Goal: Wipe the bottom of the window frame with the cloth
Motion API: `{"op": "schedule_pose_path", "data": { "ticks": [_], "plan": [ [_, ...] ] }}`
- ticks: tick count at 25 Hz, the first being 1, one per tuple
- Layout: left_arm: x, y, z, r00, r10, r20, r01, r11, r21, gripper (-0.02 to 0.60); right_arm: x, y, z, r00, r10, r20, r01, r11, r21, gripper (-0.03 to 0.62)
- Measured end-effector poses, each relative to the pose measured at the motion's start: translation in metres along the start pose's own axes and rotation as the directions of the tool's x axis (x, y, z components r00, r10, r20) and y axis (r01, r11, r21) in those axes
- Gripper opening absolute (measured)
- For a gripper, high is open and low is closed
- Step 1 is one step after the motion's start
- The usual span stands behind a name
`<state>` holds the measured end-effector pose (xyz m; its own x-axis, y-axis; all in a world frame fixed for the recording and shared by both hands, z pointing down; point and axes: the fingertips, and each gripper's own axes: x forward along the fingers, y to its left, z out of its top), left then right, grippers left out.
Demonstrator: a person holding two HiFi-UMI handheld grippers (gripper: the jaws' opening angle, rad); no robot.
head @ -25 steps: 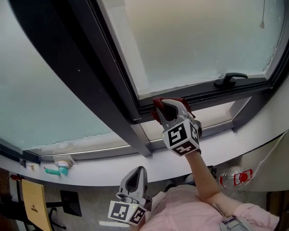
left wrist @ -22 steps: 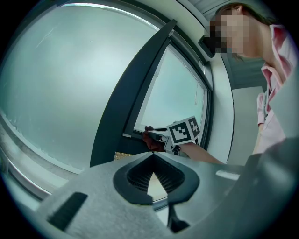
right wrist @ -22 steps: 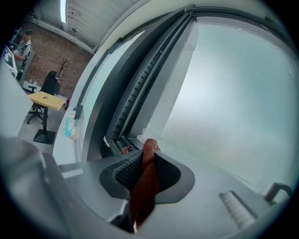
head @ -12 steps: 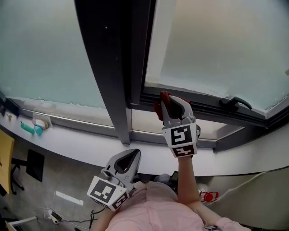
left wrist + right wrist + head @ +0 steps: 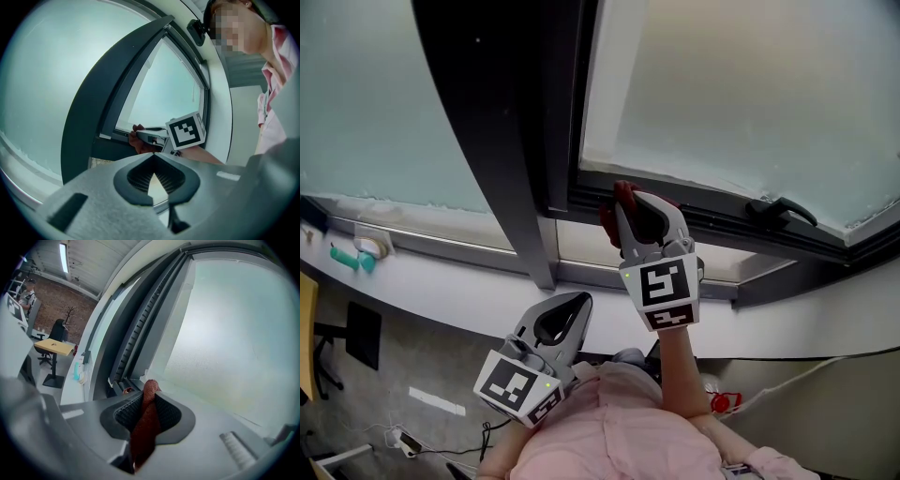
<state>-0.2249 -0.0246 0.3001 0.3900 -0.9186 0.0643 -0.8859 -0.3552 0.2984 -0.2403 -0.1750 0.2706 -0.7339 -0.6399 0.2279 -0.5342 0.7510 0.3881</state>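
While the right gripper [image 5: 630, 204] clamps the red cloth [image 5: 146, 420] at the window frame [image 5: 727, 223] bottom, the left gripper [image 5: 579, 302] hangs nearer, jaws together, empty.

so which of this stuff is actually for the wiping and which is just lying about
For the job: red cloth; right gripper clamping it; bottom frame rail.
Lying about: left gripper, shut, empty; window handle; teal item, white roll on sill.

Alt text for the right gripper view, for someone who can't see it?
The right gripper pinches a dark red cloth between its jaws, its tip close to a dark window frame beside frosted glass.
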Motion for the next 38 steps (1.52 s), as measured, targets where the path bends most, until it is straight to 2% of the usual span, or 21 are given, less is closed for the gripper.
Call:
{"op": "schedule_pose_path", "data": {
  "ticks": [10, 38],
  "plan": [
    [0.01, -0.003, 0.0, 1.0, -0.019, -0.005, 0.02, 1.0, 0.012, -0.003, -0.004, -0.003, -0.003, 1.0, -0.017, 0.012, 0.017, 0.999, -0.033, 0.071],
    [0.016, -0.021, -0.008, 0.998, -0.062, -0.024, 0.063, 0.998, 0.015, -0.003, -0.032, -0.045, -0.028, 0.994, -0.106, -0.012, 0.106, 0.994, 0.011, 0.071]
  ]
}}
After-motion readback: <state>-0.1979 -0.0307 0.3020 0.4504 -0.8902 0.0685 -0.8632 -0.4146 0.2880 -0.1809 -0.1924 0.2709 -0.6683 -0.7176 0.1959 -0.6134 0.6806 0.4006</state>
